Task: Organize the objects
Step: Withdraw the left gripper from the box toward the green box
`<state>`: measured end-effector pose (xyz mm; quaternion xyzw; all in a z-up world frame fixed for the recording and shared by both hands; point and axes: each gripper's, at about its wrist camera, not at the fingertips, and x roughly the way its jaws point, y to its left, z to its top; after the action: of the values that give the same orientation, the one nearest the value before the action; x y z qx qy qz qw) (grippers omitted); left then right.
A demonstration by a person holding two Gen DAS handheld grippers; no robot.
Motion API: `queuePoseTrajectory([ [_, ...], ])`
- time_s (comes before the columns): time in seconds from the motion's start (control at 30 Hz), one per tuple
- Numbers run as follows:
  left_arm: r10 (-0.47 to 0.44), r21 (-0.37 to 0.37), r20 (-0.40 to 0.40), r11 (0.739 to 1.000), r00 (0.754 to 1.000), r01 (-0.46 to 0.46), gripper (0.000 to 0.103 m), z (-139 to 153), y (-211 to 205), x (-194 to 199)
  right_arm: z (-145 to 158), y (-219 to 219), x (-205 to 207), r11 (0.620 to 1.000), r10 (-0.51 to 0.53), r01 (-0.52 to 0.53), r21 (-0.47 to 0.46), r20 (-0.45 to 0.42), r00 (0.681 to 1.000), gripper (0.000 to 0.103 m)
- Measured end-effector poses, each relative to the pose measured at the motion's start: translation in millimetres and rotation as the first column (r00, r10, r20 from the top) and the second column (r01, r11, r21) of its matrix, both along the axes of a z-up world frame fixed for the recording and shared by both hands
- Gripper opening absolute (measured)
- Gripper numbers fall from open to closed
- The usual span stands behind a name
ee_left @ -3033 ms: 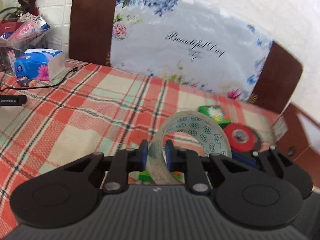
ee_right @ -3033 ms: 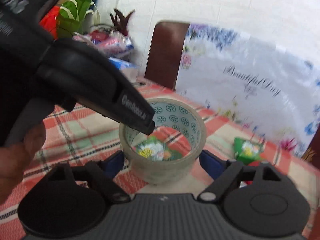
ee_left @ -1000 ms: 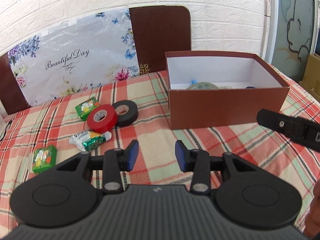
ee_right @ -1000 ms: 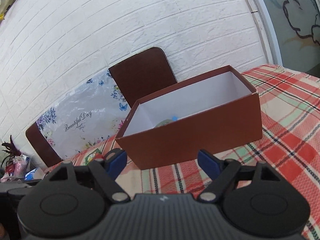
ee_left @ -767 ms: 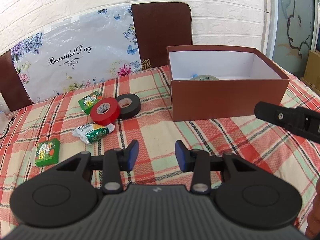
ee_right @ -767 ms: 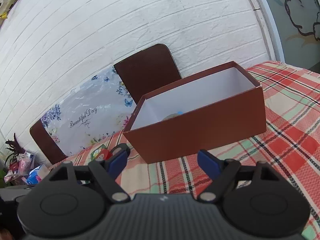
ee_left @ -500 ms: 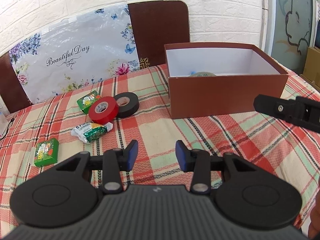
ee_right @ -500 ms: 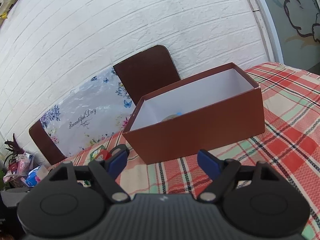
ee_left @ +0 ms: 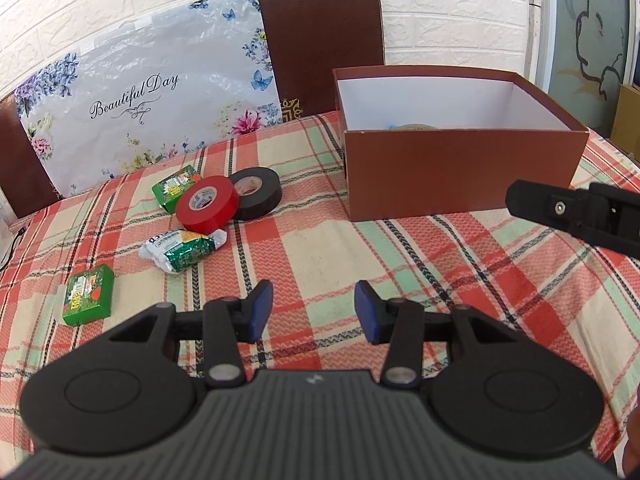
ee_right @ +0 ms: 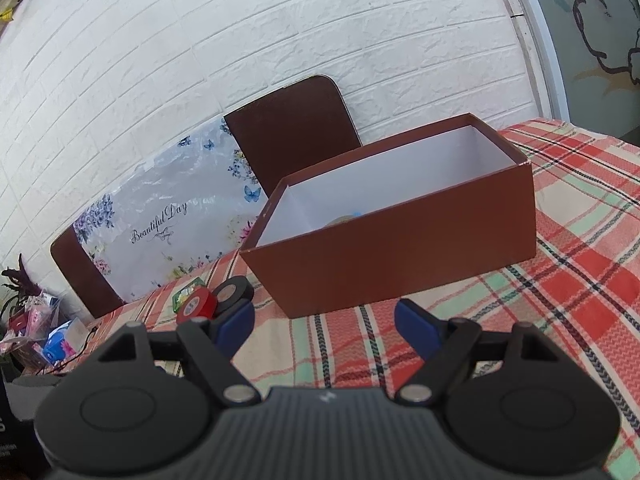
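A brown box [ee_left: 464, 168] with a white inside stands on the plaid tablecloth; the rim of a clear tape roll [ee_left: 414, 126] shows inside it. Left of the box lie a red tape roll [ee_left: 208, 203], a black tape roll [ee_left: 256, 193], a silver-green snack packet [ee_left: 183, 249] and two green packs [ee_left: 89, 294] [ee_left: 175, 187]. My left gripper [ee_left: 314, 310] hovers over bare cloth with its jaws opening and nothing between them. My right gripper [ee_right: 328, 324] stands open and empty in front of the box [ee_right: 400, 248]; one of its fingers [ee_left: 568, 212] reaches into the left wrist view.
A flowered plastic sheet [ee_left: 152, 92] leans on brown chair backs [ee_left: 320, 40] against the white brick wall. A tissue pack and clutter [ee_right: 48, 336] sit at the table's far left end. Open cloth lies between the loose items and the box.
The clear tape roll that my grippers held three seconds ago now lies in the box. Over the last second both hands stayed nearly still and the left jaws widened slightly.
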<state>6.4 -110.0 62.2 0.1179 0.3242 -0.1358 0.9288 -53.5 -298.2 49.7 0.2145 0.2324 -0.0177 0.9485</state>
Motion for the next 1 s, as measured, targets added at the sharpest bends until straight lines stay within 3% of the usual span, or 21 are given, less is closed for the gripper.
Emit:
queuePoseTrajectory([
  [0.57,0.009,-0.013,-0.036,1.000,0.999,-0.009,0.050,-11.2,20.1,17.4,-3.9,27.4,23.0,0.997,0.038,-0.041,-0.067,-0.050,0.998,0.081],
  [1.0,0.047,-0.038,-0.083,0.998,0.995,-0.050,0.051,-27.2,57.9,30.4,-12.7,60.0,39.5,0.988,0.098,-0.110,-0.108,-0.113,0.989,0.081],
])
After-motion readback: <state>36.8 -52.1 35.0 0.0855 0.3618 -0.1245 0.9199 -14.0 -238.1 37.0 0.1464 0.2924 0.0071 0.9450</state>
